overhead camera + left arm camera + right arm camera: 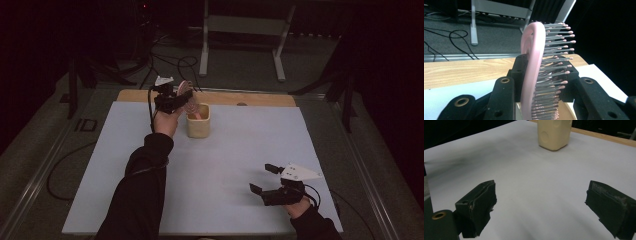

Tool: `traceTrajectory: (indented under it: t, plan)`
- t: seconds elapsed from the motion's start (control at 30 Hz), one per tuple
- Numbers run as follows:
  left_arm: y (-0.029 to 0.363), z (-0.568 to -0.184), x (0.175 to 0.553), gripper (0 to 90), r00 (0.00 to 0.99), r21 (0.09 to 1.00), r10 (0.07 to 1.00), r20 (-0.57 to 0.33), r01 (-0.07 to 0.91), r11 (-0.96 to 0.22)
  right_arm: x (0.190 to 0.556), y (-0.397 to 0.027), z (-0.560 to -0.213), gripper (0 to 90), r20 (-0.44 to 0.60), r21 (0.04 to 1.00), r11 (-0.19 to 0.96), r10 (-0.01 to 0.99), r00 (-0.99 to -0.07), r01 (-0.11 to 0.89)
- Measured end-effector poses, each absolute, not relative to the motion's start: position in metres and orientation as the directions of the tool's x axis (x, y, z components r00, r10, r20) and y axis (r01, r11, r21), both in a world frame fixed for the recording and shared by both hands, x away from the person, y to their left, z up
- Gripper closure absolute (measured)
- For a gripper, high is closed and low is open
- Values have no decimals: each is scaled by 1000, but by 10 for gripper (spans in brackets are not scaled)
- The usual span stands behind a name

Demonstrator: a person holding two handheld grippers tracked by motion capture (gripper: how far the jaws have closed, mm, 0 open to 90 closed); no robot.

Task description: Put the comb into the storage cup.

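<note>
Your left claw [176,100] is pinching the pink hairbrush [534,75], its handle dipping into the cream cup [198,121], while your right claw [264,178] is resting spread.

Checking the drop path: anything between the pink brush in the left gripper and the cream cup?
Nothing visible. The left gripper is shut on the pink hairbrush, held at the mouth of the cream cup, lower end apparently already inside. The right gripper sits open, well away.
</note>
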State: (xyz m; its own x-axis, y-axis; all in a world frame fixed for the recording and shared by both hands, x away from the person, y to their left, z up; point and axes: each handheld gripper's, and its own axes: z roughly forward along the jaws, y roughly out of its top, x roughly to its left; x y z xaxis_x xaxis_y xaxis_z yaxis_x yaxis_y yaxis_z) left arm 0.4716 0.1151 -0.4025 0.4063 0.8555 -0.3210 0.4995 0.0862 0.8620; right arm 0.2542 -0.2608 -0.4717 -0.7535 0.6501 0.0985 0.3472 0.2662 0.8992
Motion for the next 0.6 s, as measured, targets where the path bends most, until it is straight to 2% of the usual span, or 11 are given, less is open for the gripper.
traceTrajectory:
  t: [0.17, 0.6]
  plan:
    - [117, -402, 473, 657, 424, 860, 848, -319, 505, 71, 255, -261, -472, 89, 97, 899, 267, 650, -754, 346]
    - [122, -405, 476, 641, 398, 852, 858, -325, 517, 83, 255, -262, -472, 89, 100, 897, 268, 652, -752, 351]
